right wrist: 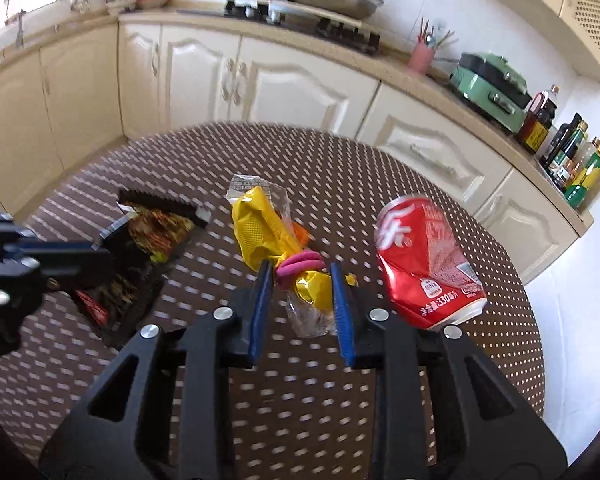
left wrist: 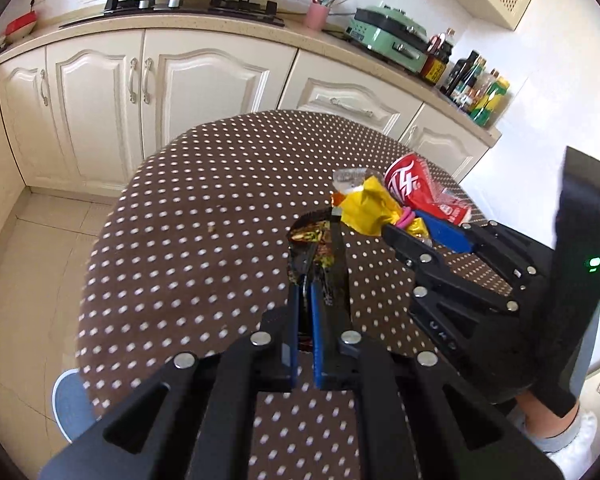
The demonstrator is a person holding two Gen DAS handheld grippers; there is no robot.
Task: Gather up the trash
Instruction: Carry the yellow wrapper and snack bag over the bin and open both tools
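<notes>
Resting on a round desk covered in brown cloth with a regular grid of white dots, three pieces of trash lie close together. Nearest the left hand-held gripper is a dark, glossy snack packet with a serrated black top edge; the gripper's blue-padded fingers are clenched on its lower end, the thin film pinched flat between them. In the middle lies a crumpled yellow wrapper, shiny foil with a clear plastic tail, cinched at its waist by a looped pink hair band. The right hand-held gripper straddles that cinched part, one blue pad on each side of the foil and close to it; whether the pads press on it I cannot tell. Just right of the wrapper lies a dented red aluminium can with white lettering, tilted on its side. Behind the desk run cream panelled cabinets, with a mint-green cooker on the worktop above them.
</notes>
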